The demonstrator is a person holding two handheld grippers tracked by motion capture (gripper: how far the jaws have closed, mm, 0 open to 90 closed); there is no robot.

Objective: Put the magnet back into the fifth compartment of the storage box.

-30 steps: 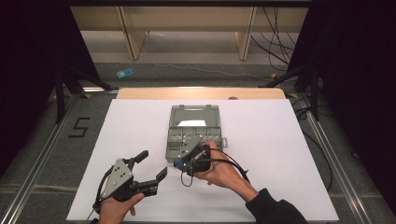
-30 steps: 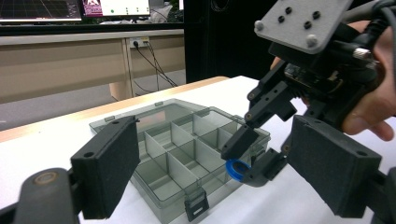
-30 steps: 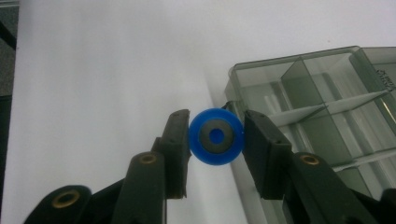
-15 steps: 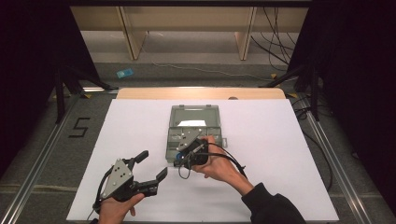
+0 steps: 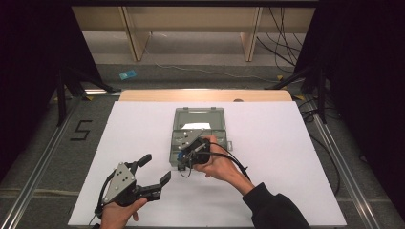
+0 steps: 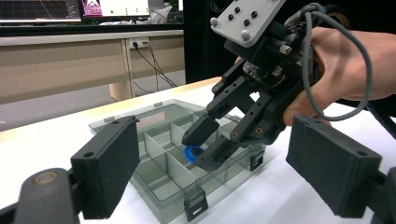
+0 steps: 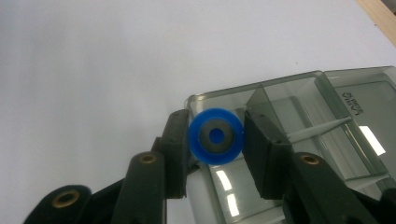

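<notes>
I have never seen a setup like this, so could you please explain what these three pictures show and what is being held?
A person sits at a white table with hand-held tongs in each hand. The high view looks down from above; the other two come from cameras riding on each of the tongs. On the table lies an open clear box with compartments. The right tongs reach over the box, and their own camera shows a small blue ring between the jaws, apparently gripped. The left tongs rest open on the table beside the box, holding nothing; their camera looks across at the box and the right hand.
</notes>
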